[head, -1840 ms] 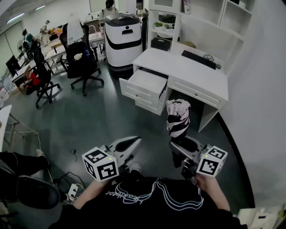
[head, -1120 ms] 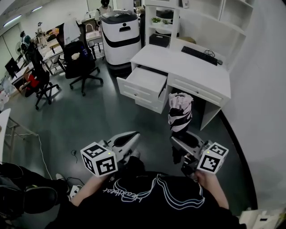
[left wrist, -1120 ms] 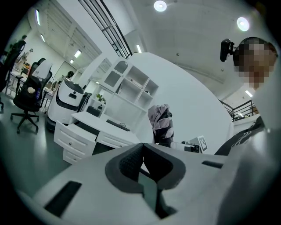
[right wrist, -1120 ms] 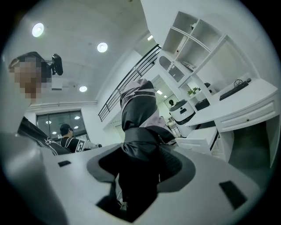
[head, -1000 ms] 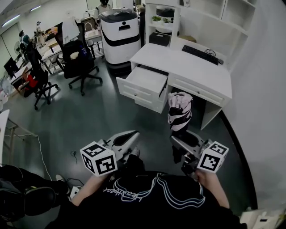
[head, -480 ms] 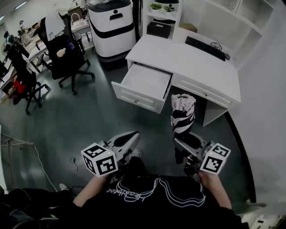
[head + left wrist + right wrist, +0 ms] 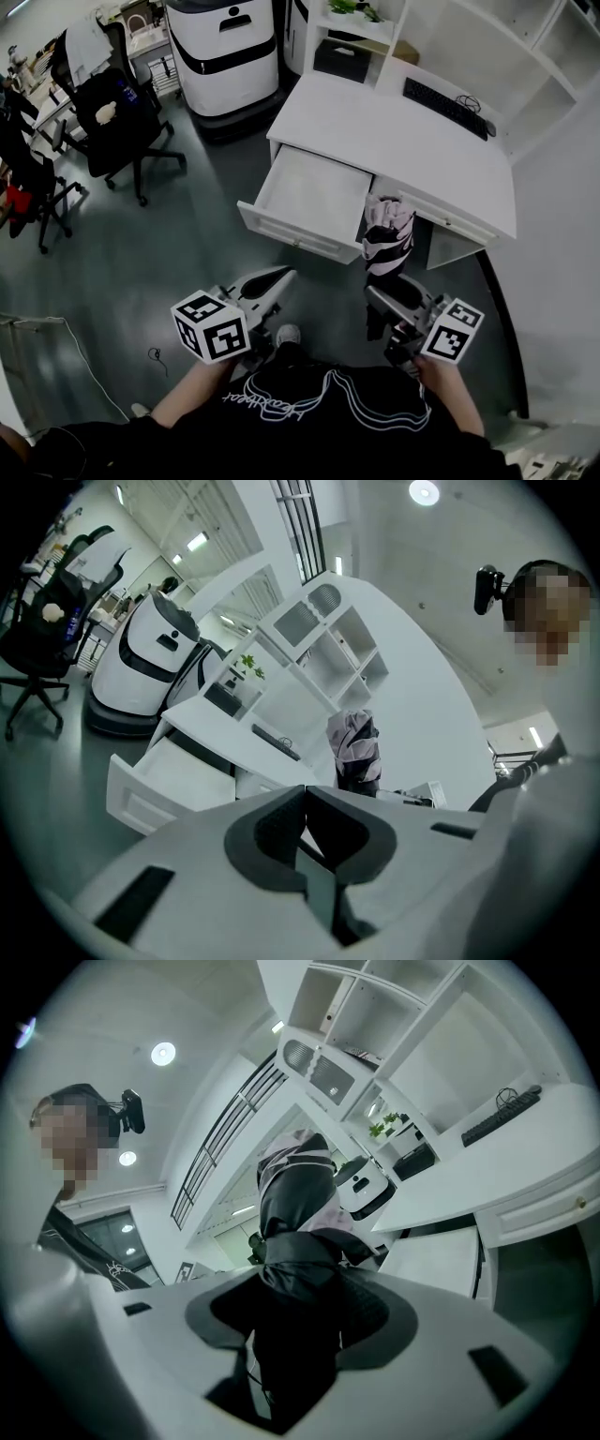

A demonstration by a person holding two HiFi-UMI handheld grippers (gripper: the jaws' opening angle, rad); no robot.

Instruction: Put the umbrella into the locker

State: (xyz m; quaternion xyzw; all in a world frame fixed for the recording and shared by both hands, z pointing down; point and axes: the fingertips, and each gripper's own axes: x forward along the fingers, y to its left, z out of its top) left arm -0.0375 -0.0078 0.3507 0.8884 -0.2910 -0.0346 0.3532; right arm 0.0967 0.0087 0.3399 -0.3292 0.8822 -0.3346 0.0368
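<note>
A folded umbrella (image 7: 387, 240), black, white and pink, stands upright in my right gripper (image 7: 376, 293), which is shut on its lower part. In the right gripper view the umbrella (image 7: 298, 1194) fills the gap between the jaws of the right gripper (image 7: 300, 1277). My left gripper (image 7: 284, 274) hangs beside it, shut with nothing in it; in the left gripper view its pads meet at the left gripper tip (image 7: 306, 789). Just ahead of both grippers, a white desk (image 7: 394, 141) has one drawer (image 7: 314, 197) pulled out and bare inside. The umbrella's top is close to the drawer's right front corner.
A keyboard (image 7: 448, 105) lies on the desk under white shelves (image 7: 469, 37). A large white and black machine (image 7: 225, 47) stands left of the desk, with office chairs (image 7: 117, 108) further left. A white wall (image 7: 562, 234) runs along the right. Dark floor (image 7: 141, 253) lies at the left.
Both grippers and the head have moved forward toward the desk, so the open drawer is now much nearer. The umbrella stays held upright in the right gripper.
</note>
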